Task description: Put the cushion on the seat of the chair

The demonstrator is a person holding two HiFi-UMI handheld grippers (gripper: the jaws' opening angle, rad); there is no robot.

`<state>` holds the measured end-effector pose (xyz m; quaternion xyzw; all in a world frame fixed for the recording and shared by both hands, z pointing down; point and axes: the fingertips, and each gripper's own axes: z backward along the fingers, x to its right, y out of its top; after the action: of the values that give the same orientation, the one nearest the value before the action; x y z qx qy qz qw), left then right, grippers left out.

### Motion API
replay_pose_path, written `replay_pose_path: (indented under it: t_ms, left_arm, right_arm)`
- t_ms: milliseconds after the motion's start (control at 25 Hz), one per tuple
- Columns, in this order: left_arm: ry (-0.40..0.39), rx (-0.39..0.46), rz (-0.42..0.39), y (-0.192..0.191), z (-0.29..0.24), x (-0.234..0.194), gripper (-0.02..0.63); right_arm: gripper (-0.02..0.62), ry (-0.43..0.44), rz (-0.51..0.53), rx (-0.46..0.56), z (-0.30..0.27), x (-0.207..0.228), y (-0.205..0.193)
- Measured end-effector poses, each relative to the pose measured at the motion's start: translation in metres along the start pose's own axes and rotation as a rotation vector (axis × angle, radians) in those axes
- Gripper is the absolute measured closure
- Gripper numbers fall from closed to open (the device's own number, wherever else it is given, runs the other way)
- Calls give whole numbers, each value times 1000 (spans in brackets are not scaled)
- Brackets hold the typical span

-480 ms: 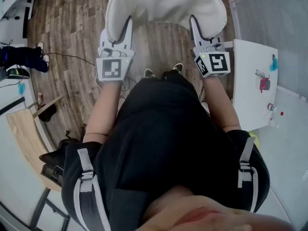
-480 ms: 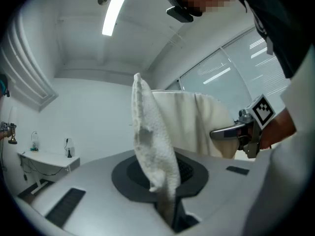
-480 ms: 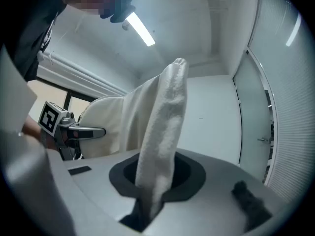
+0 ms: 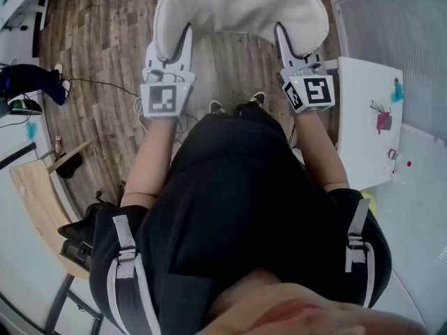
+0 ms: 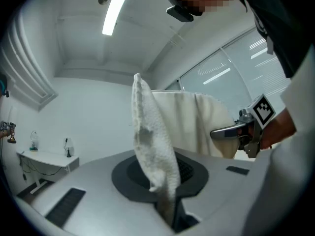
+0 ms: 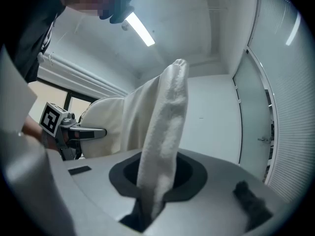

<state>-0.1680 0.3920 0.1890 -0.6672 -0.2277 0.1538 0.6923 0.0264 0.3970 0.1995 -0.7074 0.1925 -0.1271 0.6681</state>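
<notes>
A white fleecy cushion point(image 4: 237, 5) hangs in front of me over the wooden floor, gripped at its two near corners. My left gripper point(image 4: 184, 35) is shut on its left edge, and the fabric runs up out of the closed jaws point(image 5: 170, 214). My right gripper point(image 4: 281, 32) is shut on the right edge, with the fabric pinched the same way point(image 6: 142, 214). Each gripper view shows the cushion point(image 5: 152, 141) point(image 6: 162, 132) folded upright, with the other gripper beyond it. A light wooden panel on dark metal legs point(image 4: 35, 187) stands at the lower left; I cannot tell whether it is the chair's seat.
A white table point(image 4: 367, 117) with a small red object and a teal one stands at the right. A black cable point(image 4: 105, 84) trails over the floor on the left, near a dark blue figure point(image 4: 31, 79). My own shoes point(image 4: 237, 103) show below the cushion.
Both grippers and the cushion have kept still. The dark blue figure at the left edge has shifted slightly.
</notes>
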Motion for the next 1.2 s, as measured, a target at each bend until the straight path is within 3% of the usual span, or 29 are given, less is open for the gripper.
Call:
replay_pose_path:
  t_ms: [520,1200]
  left_arm:
    - [5,-9,3,-2,-20,-4,555]
    - [66,-32,-16,-8,-128,-8,555]
  right_arm:
    - [545,0,-14,-3,-15,16,-4]
    - [545,76,-21,20,-91,110,-15]
